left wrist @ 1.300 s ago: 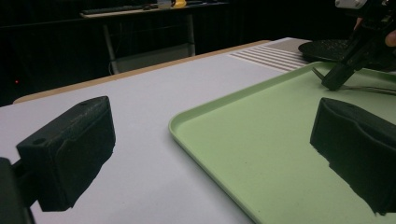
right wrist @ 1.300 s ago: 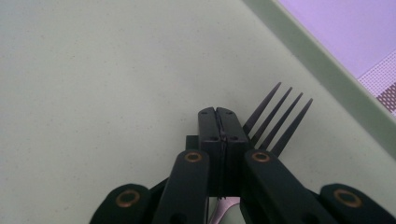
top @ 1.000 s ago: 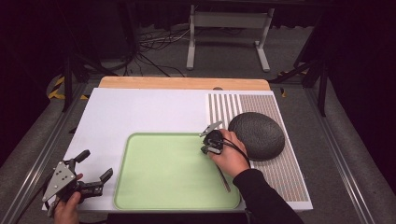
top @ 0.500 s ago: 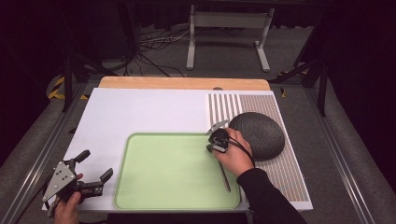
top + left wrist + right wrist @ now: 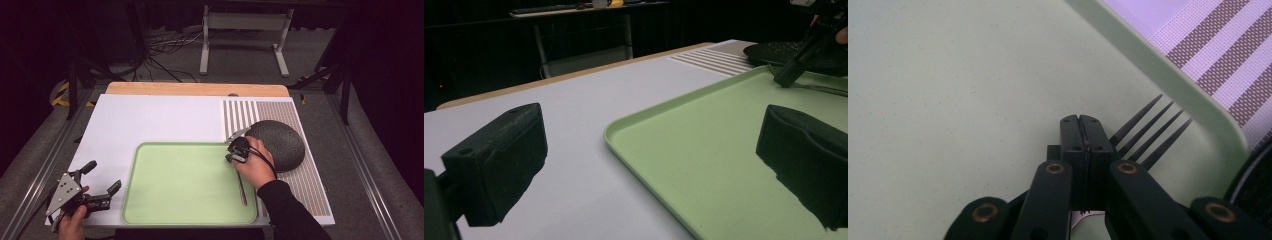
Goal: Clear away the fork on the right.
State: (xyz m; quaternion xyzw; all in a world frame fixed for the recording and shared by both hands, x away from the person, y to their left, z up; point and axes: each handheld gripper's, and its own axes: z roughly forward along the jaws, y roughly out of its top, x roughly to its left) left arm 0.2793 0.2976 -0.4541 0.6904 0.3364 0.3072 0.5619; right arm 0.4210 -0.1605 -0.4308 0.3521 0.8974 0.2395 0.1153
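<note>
Reaching in from the bottom edge of the high view, the right forearm, in a dark sleeve, angles up and left, its hand wrapped around the right gripper at the tray's far right corner. Jaws pressed together, nothing seen between them; in the right gripper view the closed tips sit low over the tray floor, with the tines of a black fork fanning out just beside and behind them. Whether the tips touch the fork, cannot tell. Fork handle runs back under the hand toward the tray's near right corner.

Left hand low at the near left corner of the white board, holding the left gripper roughly level, pointed right toward the tray. Jaws wide apart, empty; in the left gripper view one jaw hangs over bare board, the other over the tray's left part.

Surface: white board on a wooden bench, wood showing along the far edge. Pale green tray at the near middle. Striped mat along the right side, with a dark speckled plate on it, just beside the right hand.

Room: dark, grey carpet, cables and a metal stand beyond the bench.
</note>
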